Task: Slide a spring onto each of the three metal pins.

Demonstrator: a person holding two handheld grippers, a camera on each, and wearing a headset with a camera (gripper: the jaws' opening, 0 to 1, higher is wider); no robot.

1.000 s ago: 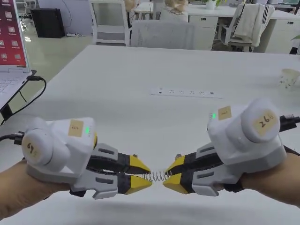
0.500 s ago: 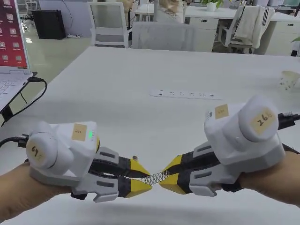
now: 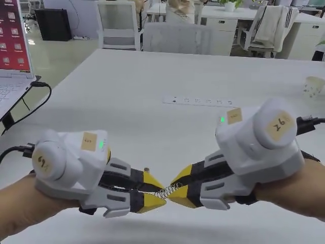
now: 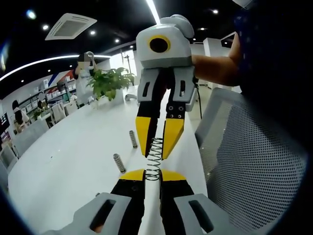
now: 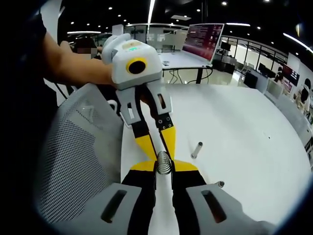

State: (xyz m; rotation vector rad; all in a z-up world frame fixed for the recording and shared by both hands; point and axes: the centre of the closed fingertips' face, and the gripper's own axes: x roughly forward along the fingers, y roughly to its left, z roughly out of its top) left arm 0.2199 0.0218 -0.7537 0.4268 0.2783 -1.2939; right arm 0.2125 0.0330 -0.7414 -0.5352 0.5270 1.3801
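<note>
The spring point(image 3: 167, 191) lies between left gripper point(image 3: 159, 194) and right gripper point(image 3: 174, 191), above the table point(image 3: 152, 76).

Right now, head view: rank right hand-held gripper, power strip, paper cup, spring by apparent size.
1. right hand-held gripper, nearest the camera, so it looks bigger
2. power strip, long and thin
3. paper cup, cut by the frame edge; near the strip in area, so unsure
4. spring, ends hidden between the jaws

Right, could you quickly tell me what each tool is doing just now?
Left tool: closed on one end of the small coiled metal spring.
Right tool: closed on its other end.
</note>
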